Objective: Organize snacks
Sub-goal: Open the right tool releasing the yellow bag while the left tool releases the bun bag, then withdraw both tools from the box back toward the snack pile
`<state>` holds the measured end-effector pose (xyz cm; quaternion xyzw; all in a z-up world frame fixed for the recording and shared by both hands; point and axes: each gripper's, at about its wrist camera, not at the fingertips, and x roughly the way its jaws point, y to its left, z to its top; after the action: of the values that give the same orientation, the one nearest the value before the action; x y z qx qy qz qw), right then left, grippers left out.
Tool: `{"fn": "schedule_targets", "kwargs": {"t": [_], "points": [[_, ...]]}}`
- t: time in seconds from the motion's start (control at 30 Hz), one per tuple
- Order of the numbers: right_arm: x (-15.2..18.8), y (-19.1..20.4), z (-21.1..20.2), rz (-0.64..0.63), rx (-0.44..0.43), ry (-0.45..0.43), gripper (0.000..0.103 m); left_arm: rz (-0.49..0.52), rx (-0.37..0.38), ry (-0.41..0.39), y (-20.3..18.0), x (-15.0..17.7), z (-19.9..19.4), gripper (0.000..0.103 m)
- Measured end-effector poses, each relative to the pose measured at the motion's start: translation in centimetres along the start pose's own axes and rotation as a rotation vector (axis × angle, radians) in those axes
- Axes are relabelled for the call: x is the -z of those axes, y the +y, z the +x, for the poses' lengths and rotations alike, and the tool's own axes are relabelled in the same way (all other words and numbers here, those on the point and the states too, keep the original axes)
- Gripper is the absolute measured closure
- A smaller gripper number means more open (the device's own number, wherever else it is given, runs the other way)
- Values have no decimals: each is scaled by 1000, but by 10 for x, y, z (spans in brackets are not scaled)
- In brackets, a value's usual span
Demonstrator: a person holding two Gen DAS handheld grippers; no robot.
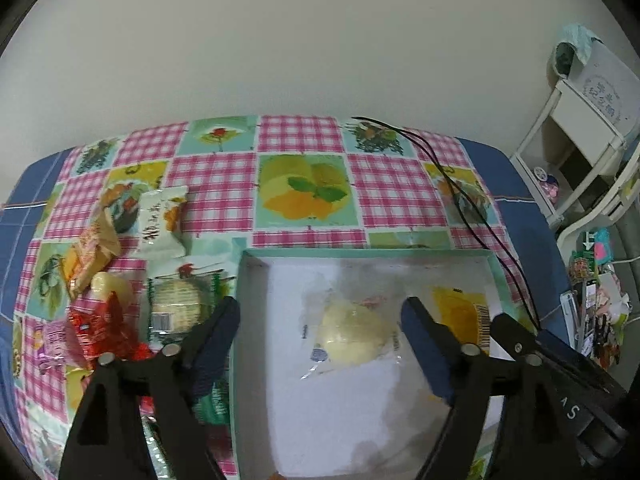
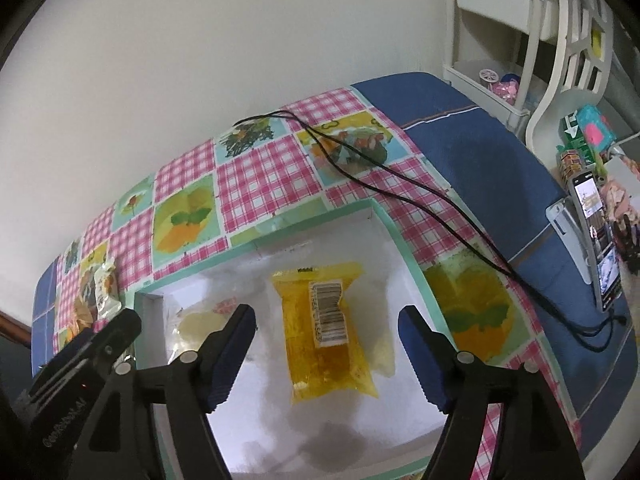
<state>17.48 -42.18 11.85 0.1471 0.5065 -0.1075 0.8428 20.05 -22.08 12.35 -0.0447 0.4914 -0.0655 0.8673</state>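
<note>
A shallow white box with a teal rim [image 1: 360, 254] lies on the checked tablecloth. Inside it are a pale round snack in clear wrap [image 1: 352, 334] and a yellow packet with a barcode [image 1: 460, 312]. My left gripper [image 1: 320, 304] hangs open above the pale snack, its pads clear of it. In the right wrist view my right gripper [image 2: 326, 313] stands open over the yellow packet [image 2: 324, 320] without touching it; the pale snack [image 2: 196, 324] lies to its left. Several loose snacks sit left of the box: a white packet [image 1: 162, 220], an orange packet [image 1: 90, 256], red wrappers [image 1: 108, 328] and a round cracker pack [image 1: 178, 304].
A black cable [image 2: 420, 200] runs across the cloth past the box's far right corner. A phone on a stand [image 2: 596, 232] is at the table's right edge, with a white shelf [image 1: 580, 128] and clutter beyond. A wall backs the table.
</note>
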Motion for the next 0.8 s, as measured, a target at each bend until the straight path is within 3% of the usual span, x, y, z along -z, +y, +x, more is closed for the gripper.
{"fn": "schedule_targets", "kwargs": {"t": [0.1, 0.2, 0.3, 0.4, 0.6, 0.8], "points": [[5, 5, -1, -23, 13, 10, 20, 4, -25, -6, 6, 2, -4, 18], [13, 9, -1, -41, 18, 23, 13, -1, -42, -11, 13, 4, -8, 6], [18, 10, 1, -41, 16, 41, 10, -8, -62, -18, 21, 7, -12, 4], [24, 10, 3, -36, 17, 60, 0, -3, -74, -18, 28, 11, -16, 1], [36, 13, 5, -32, 25, 89, 0, 43, -146, -46, 36, 25, -25, 0], [54, 29, -1, -120, 27, 72, 0, 49, -163, -73, 45, 37, -36, 0]]}}
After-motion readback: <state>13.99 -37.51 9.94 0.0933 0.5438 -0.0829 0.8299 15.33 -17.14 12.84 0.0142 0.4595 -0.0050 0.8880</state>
